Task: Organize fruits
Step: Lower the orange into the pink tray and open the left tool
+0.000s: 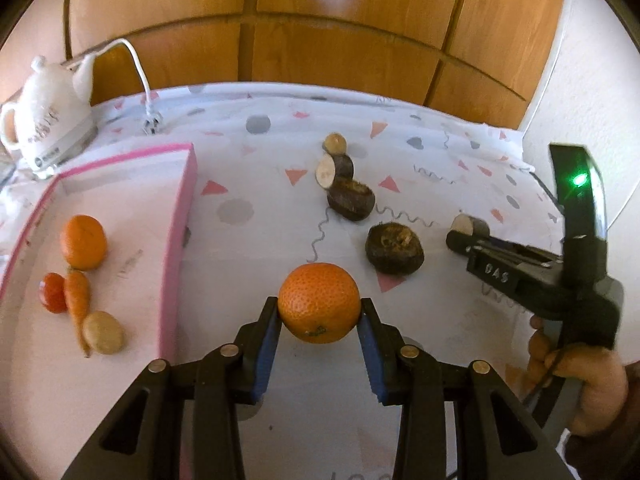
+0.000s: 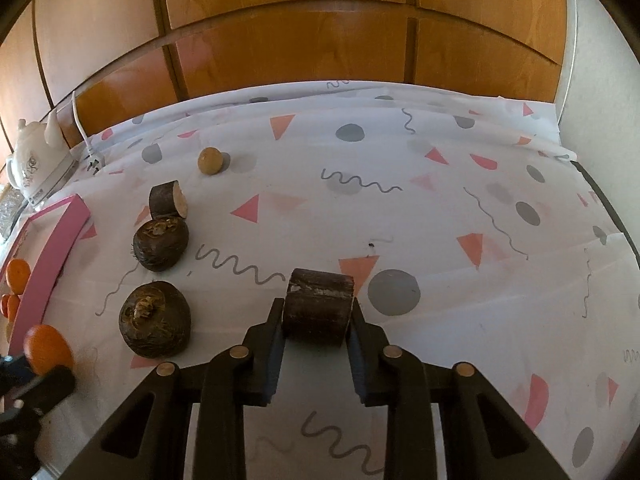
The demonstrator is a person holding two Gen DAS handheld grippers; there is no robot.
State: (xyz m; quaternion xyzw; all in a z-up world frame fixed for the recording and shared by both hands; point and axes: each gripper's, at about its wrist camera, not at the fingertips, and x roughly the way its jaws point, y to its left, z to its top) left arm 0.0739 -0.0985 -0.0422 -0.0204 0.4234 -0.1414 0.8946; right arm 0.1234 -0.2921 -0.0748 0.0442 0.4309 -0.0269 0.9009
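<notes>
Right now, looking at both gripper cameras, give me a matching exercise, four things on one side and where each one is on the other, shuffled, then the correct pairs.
Things
1. large orange
2. dark cut cylinder
3. carrot
4. white teapot

Places
A. inside the pink tray
B. between the left gripper fingers
C. far left corner of the tablecloth
D. between the right gripper fingers

Pairs: 1-B, 2-D, 3-A, 4-C

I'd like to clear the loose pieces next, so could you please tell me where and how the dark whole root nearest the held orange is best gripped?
Grip the dark whole root across its rounded flanks, coming down from above. Its rough stem scar faces up, and the cloth around it is bare, leaving the fingers room.
</notes>
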